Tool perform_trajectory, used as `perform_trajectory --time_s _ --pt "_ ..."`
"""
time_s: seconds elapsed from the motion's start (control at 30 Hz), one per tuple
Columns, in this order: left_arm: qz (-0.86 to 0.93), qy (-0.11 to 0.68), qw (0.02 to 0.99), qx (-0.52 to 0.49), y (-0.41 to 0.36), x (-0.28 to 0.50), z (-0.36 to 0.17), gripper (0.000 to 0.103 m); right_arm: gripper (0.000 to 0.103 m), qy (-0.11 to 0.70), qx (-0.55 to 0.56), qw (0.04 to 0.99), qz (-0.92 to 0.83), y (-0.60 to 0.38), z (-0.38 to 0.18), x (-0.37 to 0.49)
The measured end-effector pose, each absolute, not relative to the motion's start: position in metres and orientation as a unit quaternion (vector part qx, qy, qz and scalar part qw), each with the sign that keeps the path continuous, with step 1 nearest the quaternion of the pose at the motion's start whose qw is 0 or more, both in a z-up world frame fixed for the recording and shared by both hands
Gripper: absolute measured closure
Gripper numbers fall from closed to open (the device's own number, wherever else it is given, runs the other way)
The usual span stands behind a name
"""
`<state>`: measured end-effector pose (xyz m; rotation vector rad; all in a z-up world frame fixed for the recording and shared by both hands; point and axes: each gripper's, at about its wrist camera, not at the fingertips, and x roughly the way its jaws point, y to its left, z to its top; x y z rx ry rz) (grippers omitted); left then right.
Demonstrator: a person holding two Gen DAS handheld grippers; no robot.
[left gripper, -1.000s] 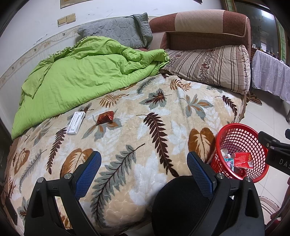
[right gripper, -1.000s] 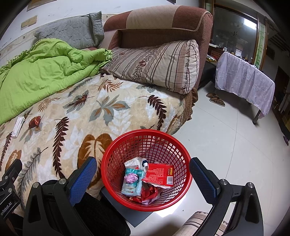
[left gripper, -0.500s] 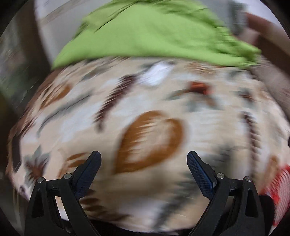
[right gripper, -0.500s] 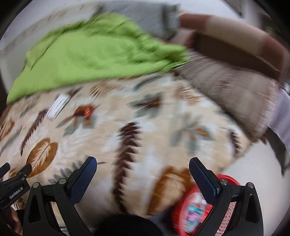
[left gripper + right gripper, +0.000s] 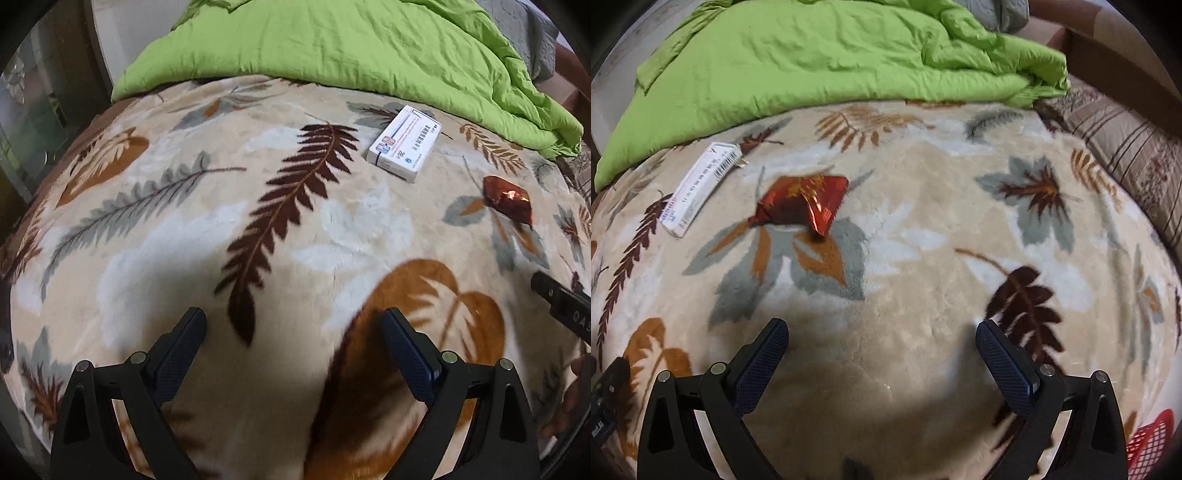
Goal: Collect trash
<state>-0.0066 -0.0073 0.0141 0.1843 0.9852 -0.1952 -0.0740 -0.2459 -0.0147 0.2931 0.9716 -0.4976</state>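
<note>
Left wrist view: left tongs [image 5: 293,334] gape wide and empty over the bed's near edge. A white carton [image 5: 404,143] lies toward the far side by the green quilt [image 5: 351,44], a red foil wrapper [image 5: 508,199] just right of it; both remain uncollected. A second ago this view stood farther back, basket in sight.

Right wrist view: right tongs [image 5: 882,345] are spread wide, holding nothing, with the wrapper [image 5: 799,203] ahead-left. The red basket [image 5: 1150,443], filling this view a second ago, now peeks in at the near right corner.
</note>
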Motion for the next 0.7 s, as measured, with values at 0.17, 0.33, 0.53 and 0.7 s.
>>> perform_trajectory --time_s 0.17,0.33,0.53,0.7 --pt "-0.097 0.459 0.878 0.091 -0.012 0.005 0.007 0.000 0.000 0.435 0.121 0.859 -0.243 -0.245 -0.019 -0.075" --pt "-0.102 0.458 0.879 0.087 -0.011 0.008 0.004 0.000 0.000 0.415 0.126 0.868 -0.243 -0.247 -0.021 -0.080" --pt "-0.100 0.456 0.880 0.087 -0.012 0.009 0.004 0.000 0.000 0.414 0.125 0.868 -0.244 -0.248 -0.021 -0.078" --pt "-0.102 0.454 0.881 0.084 -0.011 0.009 0.004 0.000 0.000 0.414 0.124 0.868 -0.245 -0.247 -0.022 -0.078"
